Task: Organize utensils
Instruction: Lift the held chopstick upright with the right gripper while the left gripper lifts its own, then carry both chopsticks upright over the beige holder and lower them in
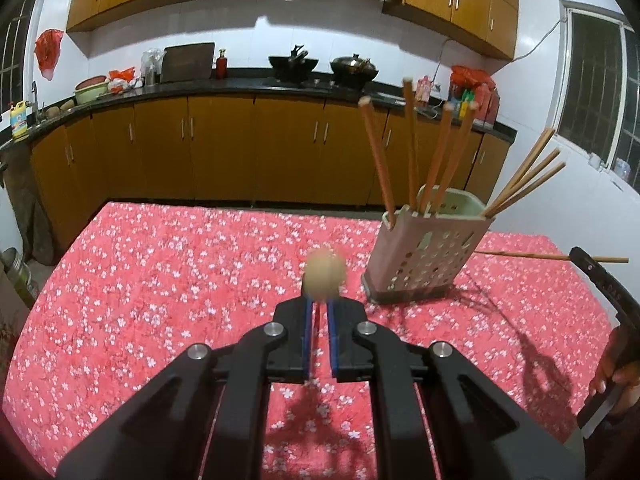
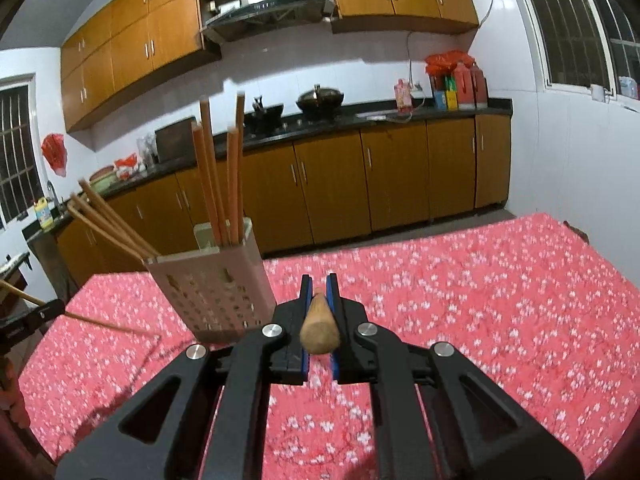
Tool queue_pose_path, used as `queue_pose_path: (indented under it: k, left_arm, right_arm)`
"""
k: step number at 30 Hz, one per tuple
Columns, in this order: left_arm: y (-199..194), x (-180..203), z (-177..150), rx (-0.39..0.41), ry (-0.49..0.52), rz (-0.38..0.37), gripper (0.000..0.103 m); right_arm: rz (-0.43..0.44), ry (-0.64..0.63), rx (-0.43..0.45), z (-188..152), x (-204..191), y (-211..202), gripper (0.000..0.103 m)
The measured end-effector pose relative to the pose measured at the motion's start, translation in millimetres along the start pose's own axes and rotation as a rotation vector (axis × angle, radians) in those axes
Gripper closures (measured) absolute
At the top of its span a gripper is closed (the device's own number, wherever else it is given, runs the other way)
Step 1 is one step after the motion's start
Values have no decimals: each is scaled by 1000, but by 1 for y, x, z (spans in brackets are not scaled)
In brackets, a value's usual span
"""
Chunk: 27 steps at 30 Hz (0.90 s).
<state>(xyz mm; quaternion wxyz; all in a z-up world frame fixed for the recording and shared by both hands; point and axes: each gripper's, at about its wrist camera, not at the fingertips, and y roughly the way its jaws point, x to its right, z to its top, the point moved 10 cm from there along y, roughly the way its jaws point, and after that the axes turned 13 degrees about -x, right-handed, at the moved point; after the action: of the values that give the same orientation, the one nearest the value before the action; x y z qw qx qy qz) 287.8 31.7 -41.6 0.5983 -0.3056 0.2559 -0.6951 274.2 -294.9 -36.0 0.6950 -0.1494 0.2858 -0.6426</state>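
Observation:
A perforated beige utensil holder (image 1: pixel 424 256) (image 2: pixel 212 292) stands on the red flowered tablecloth (image 1: pixel 160 280). Several orange chopsticks (image 1: pixel 412 152) and thinner brown ones (image 1: pixel 528 176) stick up out of it. My left gripper (image 1: pixel 320 304) is shut on a wooden chopstick (image 1: pixel 324 272) whose blurred round end points at the camera, just left of the holder. My right gripper (image 2: pixel 320 280) is shut on another wooden chopstick (image 2: pixel 320 328), to the right of the holder. Each gripper shows at the edge of the other's view, with its stick (image 1: pixel 520 255) (image 2: pixel 104 322) held above the cloth.
The table's far edge (image 1: pixel 280 206) faces a row of brown kitchen cabinets (image 1: pixel 224 148). Their black counter carries woks (image 1: pixel 354 68), bottles and bags. A window (image 1: pixel 596 84) is on the right wall. A hand (image 1: pixel 616 380) shows at the right edge.

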Motion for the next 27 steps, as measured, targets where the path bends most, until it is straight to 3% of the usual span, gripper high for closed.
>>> queue_pose_path:
  k: [9,21,27]
  left_arm:
    - [-26,15,17,47,32,-57,95]
    - [-26,23,17,51,40,-79,95]
    - [-38,36,24,70,57,-140,95]
  right_arm:
    - [28,-5,11,16,-7,-9,95]
    - [24,-7,10,18,-7,-10,95]
    - [126,-24,5,24,-23,-30,95]
